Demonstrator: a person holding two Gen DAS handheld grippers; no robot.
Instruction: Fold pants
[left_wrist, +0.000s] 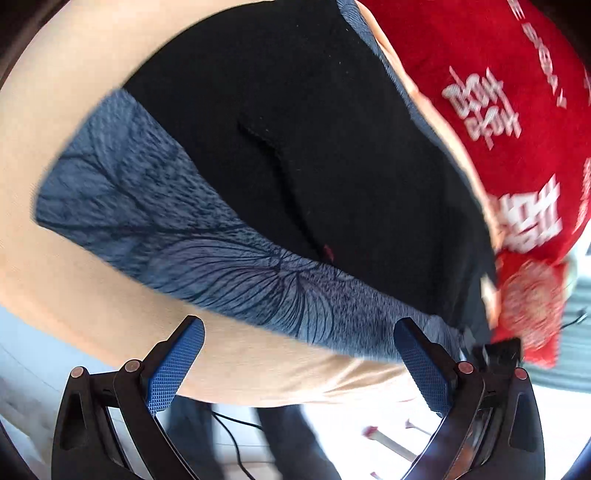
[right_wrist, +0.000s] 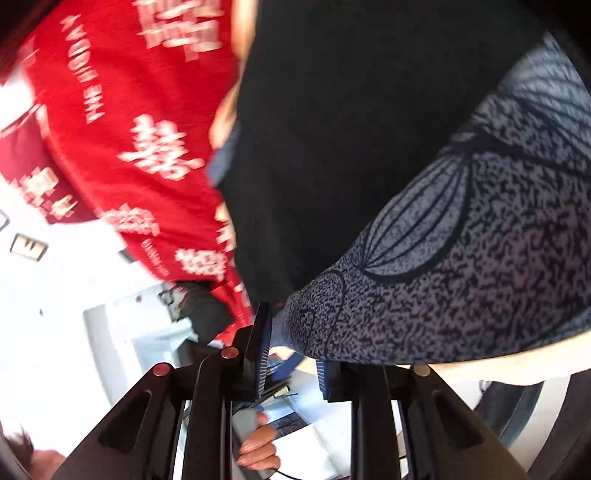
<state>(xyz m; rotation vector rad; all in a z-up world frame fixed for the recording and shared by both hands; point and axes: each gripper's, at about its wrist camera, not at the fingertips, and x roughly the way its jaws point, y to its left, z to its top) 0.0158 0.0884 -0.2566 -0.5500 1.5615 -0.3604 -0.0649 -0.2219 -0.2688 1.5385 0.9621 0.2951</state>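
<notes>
- Left gripper (left_wrist: 299, 325): stands spread wide and empty, hovers just off the near edge of the patterned blue-grey cloth (left_wrist: 147, 206)
- Right gripper (right_wrist: 291, 339): shows fingers drawn fairly close with a corner of that cloth at or between the tips; cannot tell whether pinching it or merely beside it
- Black pants (left_wrist: 314, 147): lie flat on top of the patterned cloth, on the tan surface (left_wrist: 37, 129), just beside a red blanket (left_wrist: 498, 92); show a pocket slit near the middle
- Handling, as a judgement: looks light, soft and limp, likely to sag and drag the under-layer along; calls for a firm pinch at an outer edge or corner, both layers of the pants only, not mid-panel
</notes>
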